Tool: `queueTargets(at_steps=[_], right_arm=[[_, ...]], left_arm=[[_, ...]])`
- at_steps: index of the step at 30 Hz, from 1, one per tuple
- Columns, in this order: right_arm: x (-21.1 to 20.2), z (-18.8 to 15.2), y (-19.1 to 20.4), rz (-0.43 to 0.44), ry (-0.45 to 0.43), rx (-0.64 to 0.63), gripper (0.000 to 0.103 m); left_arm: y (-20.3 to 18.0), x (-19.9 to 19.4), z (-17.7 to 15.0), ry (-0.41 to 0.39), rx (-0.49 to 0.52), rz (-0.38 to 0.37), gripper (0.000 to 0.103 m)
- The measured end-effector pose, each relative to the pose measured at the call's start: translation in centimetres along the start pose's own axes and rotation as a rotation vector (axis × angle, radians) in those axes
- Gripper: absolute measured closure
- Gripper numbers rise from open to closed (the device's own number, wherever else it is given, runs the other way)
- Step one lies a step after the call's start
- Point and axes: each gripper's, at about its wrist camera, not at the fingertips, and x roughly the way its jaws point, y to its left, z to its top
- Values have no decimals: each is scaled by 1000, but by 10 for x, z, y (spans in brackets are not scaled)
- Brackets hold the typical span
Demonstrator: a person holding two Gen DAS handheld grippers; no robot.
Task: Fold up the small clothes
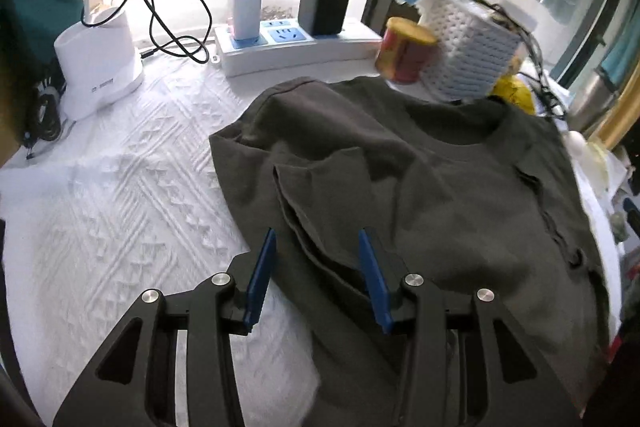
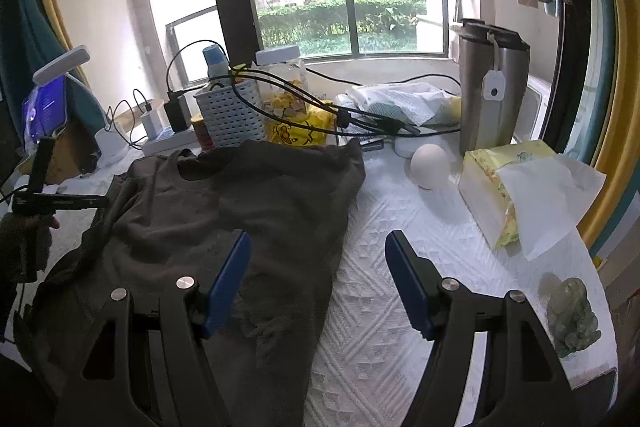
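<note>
My left gripper [image 1: 316, 275] stands with jaws apart over the folded sleeve edge of the dark grey T-shirt [image 1: 420, 187] — pads clear of the cloth. My right gripper [image 2: 318, 283] gapes wide, empty, straddling the shirt's other edge. The shirt lies flat on the white textured cloth [image 1: 132, 211] — power strip [image 1: 296, 47] beyond.

Ahead and left of the left gripper [image 1: 316, 277], open white cloth [image 1: 120, 211] was left free up to a white lamp base [image 1: 98, 67] and power strip [image 1: 296, 45]. Right of the right gripper [image 2: 318, 281], passage was narrowed by a tissue box [image 2: 500, 183], an egg-shaped object [image 2: 430, 165] and a steel flask [image 2: 490, 87].
</note>
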Motion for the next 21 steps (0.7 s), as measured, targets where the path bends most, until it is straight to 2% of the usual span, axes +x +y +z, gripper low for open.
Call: queueTargets(at_steps=[4, 5, 6, 8, 12, 17, 19, 21], right_arm=[[5, 2, -5, -6, 14, 15, 33], [7, 3, -6, -8, 17, 19, 33], [8, 3, -7, -9, 19, 23, 33], [9, 4, -7, -5, 20, 25, 33], [11, 4, -3, -1, 24, 18, 33], [10, 4, -2, -3, 23, 23, 33], [9, 4, -1, -7, 25, 22, 33], [6, 3, 1, -11, 23, 21, 33]], left_arm=[[-8, 8, 5, 7, 40, -14, 58], [-11, 8, 5, -2, 58, -26, 74], [-15, 9, 6, -2, 83, -35, 97], [-22, 7, 8, -21, 120, -31, 99], [-54, -22, 13, -141, 237, -18, 100], [-97, -36, 19, -210, 333, -86, 100], [-110, -32, 18, -215, 346, -75, 100], [-116, -26, 18, -186, 336, -120, 99]])
